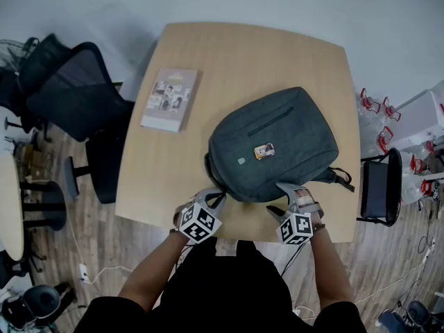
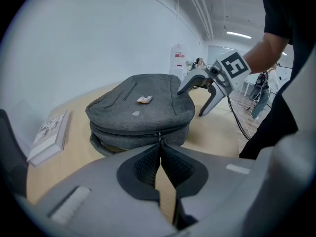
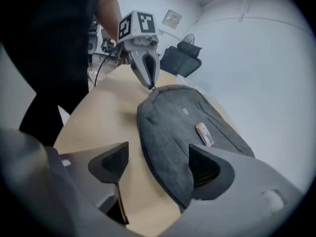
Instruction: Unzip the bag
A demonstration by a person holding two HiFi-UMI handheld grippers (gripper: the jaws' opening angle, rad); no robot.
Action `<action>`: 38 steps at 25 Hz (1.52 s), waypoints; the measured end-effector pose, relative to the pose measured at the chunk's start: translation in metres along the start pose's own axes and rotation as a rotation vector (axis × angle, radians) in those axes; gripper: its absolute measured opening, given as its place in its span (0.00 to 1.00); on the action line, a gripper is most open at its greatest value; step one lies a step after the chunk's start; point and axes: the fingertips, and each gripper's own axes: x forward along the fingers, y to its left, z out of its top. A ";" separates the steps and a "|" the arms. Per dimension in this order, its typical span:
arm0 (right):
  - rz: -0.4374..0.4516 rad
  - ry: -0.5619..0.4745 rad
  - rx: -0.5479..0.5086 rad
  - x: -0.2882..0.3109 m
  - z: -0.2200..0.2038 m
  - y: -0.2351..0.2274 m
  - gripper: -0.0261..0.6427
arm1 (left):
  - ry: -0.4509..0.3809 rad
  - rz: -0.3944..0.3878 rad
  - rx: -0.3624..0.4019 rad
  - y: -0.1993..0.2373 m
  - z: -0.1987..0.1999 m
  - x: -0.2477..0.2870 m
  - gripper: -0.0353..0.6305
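A grey backpack [image 1: 277,144] lies flat on the wooden table [image 1: 236,54], with a small orange tag [image 1: 264,150] on top. My left gripper [image 1: 214,198] is at the bag's near left edge. In the left gripper view its jaws meet at the tip, shut on the zipper pull [image 2: 159,135] on the bag's side wall [image 2: 138,112]. My right gripper [image 1: 281,198] is at the bag's near right edge. In the right gripper view it [image 3: 160,167] stands wide open, with the rim of the bag [image 3: 182,127] between the pads, which do not press on it.
A booklet [image 1: 170,99] lies on the table left of the bag. Black office chairs [image 1: 76,89] stand to the left and another chair [image 1: 381,186] stands at the right edge. Cables run over the wooden floor near the person's legs.
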 end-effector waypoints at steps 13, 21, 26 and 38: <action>0.037 0.115 0.011 0.006 -0.054 -0.036 0.32 | 0.012 -0.004 0.014 -0.005 0.000 0.000 0.10; -0.023 0.131 0.203 0.010 -0.040 -0.030 0.30 | 0.019 -0.029 0.017 -0.028 -0.001 0.002 0.11; -0.051 0.153 0.336 0.015 -0.026 -0.026 0.29 | 0.019 -0.032 -0.006 -0.029 -0.003 0.001 0.11; -0.108 0.179 0.545 0.036 0.021 -0.016 0.28 | -0.017 -0.147 0.178 -0.108 0.026 0.016 0.08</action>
